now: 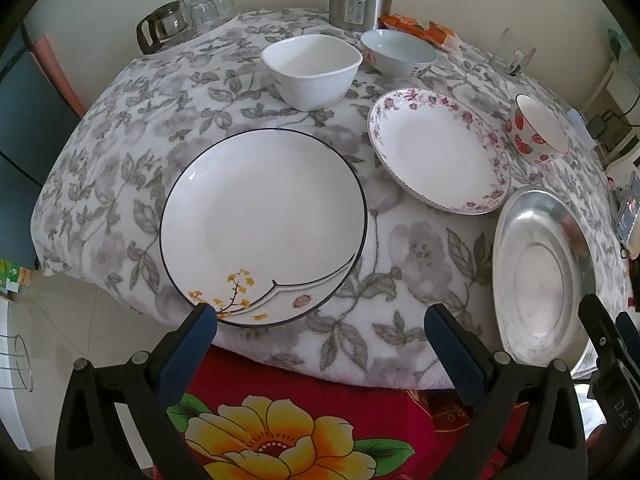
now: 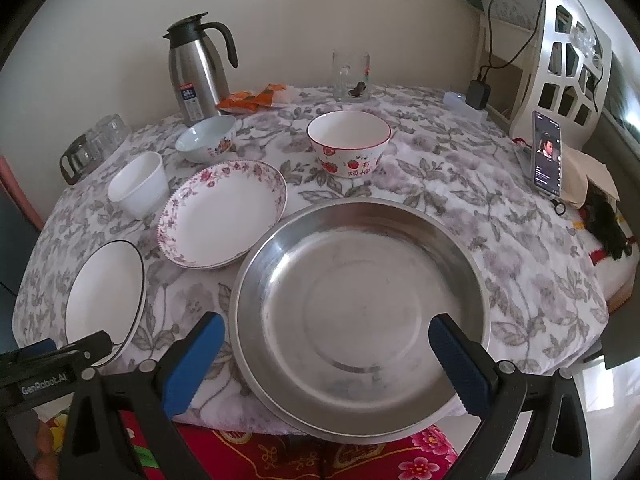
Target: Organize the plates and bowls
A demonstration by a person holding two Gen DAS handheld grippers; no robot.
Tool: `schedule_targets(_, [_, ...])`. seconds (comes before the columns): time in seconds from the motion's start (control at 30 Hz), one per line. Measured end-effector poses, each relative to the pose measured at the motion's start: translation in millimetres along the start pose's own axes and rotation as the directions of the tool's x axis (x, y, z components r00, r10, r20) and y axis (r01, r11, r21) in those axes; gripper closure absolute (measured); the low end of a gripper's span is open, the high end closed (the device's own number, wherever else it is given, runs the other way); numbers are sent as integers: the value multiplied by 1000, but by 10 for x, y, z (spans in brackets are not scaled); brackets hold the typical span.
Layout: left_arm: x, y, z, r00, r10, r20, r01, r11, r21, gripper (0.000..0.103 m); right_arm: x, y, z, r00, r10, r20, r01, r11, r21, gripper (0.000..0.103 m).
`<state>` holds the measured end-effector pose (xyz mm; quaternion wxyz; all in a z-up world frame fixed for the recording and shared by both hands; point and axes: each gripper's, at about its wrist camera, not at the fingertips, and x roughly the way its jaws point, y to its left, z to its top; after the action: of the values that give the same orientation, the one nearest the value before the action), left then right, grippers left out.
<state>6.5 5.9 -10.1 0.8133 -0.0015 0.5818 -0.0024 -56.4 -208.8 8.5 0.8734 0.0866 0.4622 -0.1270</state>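
Right now both grippers hang at the near edge of the table, jaws spread wide and gripping nothing. The left gripper faces the black-rimmed plate, its left fingertip just overlapping that plate's near rim by the yellow blossom painting. The right gripper sits over the near side of the steel plate, its right finger above the rim. Between these two plates, a little farther back, lies the pink-flowered plate, close to the steel plate's rim. Behind it stand three bowls: the square white bowl at left, the pale blue bowl beside it, and the strawberry bowl off to the right, all upright and apart from one another. A steel thermos jug stands at the back edge, with a propped phone far right.
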Motion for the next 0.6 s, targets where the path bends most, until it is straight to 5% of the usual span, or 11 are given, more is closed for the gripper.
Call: schedule_targets(0.6, [54,-8,4,1000,-8,-23,8,1000,1,0,-3,20,-4,1000,6,2,-6,1000,-8,0])
